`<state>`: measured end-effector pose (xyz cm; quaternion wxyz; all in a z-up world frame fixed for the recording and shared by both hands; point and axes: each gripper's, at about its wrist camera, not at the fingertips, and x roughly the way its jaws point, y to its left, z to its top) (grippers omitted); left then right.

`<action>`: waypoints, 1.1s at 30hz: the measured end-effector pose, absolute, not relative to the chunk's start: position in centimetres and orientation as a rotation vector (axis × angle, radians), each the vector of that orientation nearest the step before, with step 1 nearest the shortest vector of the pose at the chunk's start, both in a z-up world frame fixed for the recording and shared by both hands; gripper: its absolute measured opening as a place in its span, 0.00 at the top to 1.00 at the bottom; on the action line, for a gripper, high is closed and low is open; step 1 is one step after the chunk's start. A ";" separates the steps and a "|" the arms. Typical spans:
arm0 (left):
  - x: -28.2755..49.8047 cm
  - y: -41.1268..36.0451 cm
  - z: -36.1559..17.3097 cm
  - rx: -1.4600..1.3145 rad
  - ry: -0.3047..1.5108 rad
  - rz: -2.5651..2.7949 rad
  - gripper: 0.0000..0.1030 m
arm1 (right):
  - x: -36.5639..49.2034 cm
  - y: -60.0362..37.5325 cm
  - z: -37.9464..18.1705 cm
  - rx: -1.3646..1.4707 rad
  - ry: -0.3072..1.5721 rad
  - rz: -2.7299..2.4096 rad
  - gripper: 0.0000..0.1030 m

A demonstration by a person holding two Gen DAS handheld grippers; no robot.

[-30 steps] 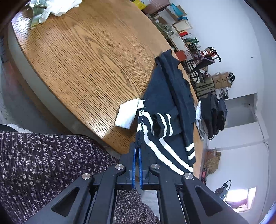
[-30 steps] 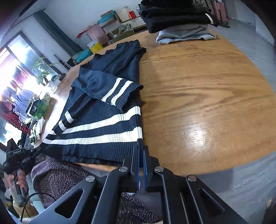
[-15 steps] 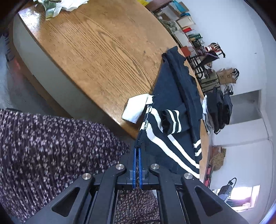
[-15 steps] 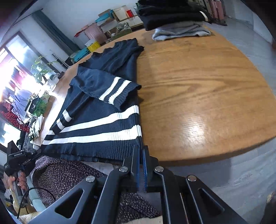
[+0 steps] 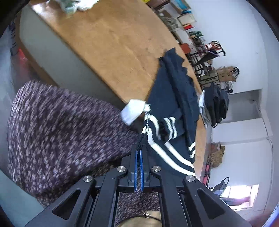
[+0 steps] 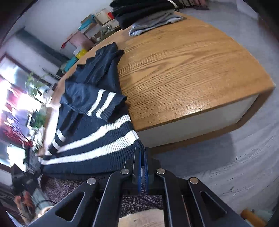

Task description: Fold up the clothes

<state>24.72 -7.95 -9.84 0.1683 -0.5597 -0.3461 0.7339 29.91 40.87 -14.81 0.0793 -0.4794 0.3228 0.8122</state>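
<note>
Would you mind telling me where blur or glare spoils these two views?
Left wrist view: motion blur smears the patterned skirt and wooden table; the left gripper stays sharp. Right wrist view: the window is blown out and blurred, the sweater fairly crisp.

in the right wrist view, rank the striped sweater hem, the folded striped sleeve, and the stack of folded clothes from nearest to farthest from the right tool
1. Striped sweater hem, clamped in the right tool.
2. Folded striped sleeve, mid-table, left.
3. Stack of folded clothes, far table edge.
</note>
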 end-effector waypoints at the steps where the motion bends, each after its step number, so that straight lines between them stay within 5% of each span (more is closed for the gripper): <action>1: 24.1 -7.7 -9.4 -1.574 -0.977 2.090 0.98 | 29.5 41.1 -14.6 -1.426 0.965 2.439 0.96; 9: 15.9 -5.8 -7.2 -1.478 -0.958 2.172 0.98 | 22.2 42.4 -10.3 -1.304 0.773 2.605 0.96; 19: 4.1 -0.3 -8.9 -1.601 -0.775 2.246 0.98 | 8.8 43.8 -12.8 -1.375 0.612 2.601 0.96; 33: 0.8 0.4 -11.8 -1.666 -0.759 2.181 0.98 | 4.7 44.6 -14.3 -1.368 0.563 2.584 0.96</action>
